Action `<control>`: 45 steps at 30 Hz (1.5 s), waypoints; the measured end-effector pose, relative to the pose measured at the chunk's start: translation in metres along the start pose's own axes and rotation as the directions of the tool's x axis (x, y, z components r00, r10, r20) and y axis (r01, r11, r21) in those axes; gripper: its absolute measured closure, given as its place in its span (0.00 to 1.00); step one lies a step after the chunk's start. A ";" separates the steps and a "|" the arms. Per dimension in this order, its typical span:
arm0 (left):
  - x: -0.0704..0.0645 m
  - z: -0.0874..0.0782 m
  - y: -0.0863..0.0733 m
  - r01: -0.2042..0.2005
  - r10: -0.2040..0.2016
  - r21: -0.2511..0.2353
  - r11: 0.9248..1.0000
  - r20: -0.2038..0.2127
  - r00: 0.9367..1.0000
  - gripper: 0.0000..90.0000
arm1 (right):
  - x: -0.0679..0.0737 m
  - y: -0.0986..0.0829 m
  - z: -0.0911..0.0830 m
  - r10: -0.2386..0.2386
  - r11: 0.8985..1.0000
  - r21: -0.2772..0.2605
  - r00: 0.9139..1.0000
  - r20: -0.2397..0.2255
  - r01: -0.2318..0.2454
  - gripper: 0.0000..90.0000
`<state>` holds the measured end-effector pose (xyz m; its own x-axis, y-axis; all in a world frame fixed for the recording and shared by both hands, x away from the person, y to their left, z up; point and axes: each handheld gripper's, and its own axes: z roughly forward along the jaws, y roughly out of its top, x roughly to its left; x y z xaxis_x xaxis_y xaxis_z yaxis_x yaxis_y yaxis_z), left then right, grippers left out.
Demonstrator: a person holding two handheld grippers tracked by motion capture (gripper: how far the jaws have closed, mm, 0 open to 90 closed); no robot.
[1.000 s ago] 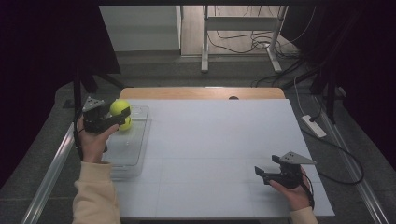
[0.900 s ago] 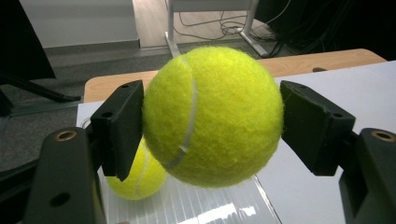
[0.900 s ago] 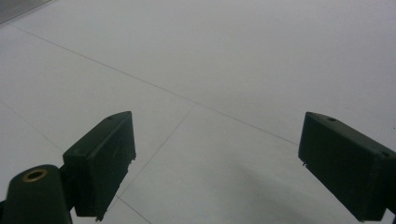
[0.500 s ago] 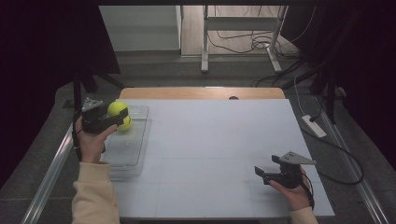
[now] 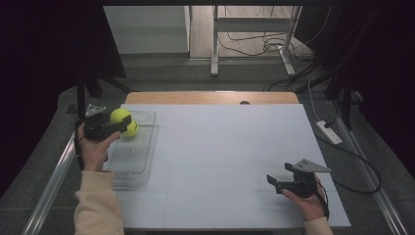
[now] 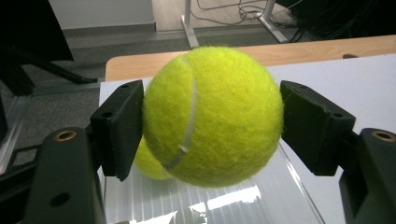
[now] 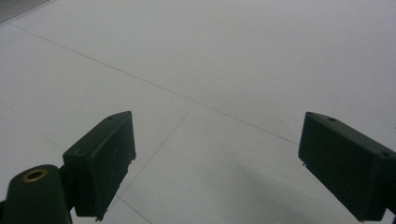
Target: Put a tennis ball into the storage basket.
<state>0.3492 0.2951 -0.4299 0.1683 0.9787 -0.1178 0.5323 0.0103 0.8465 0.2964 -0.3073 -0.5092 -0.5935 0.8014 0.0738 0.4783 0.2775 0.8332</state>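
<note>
Ball lifted, tray still holds one

Here, nearest the person, the right tool [image 5: 275, 182] rests low on the white surface [image 5: 230, 147] with its jaws spread wide and nothing between them. Farther off on the left, the left tool [image 5: 119, 123] is clamped on a fuzzy yellow-green tennis ball [image 6: 212, 114], held just above the far end of a clear ribbed plastic tray [image 5: 129, 166]. A second yellow-green ball [image 6: 148, 163] lies in the tray just under the held one. So the pick looks done; carrying and setting down remain, probably on the open surface. Nothing stands in the path; beyond the wooden edge [image 5: 210, 97] lie floor cables, well apart
</note>
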 end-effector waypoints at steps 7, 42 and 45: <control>0.004 0.003 -0.002 0.000 0.001 0.038 0.999 -0.010 1.000 0.30 | 0.000 0.000 0.000 0.000 1.000 -0.001 1.000 -0.001 0.000 0.12; 0.011 0.025 -0.022 -0.046 0.078 0.326 0.944 -0.086 0.993 0.30 | 0.000 0.001 0.003 0.000 1.000 0.002 1.000 -0.009 0.000 0.12; 0.011 0.027 -0.024 -0.055 0.091 0.357 0.933 -0.085 0.992 0.30 | 0.001 0.001 0.003 -0.001 1.000 0.003 1.000 -0.009 0.001 0.12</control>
<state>0.3608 0.2996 -0.4654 0.1446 0.9895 0.0046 0.7831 -0.1173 0.6108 0.2982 -0.3050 -0.5102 -0.6001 0.7961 0.0778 0.4793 0.2800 0.8318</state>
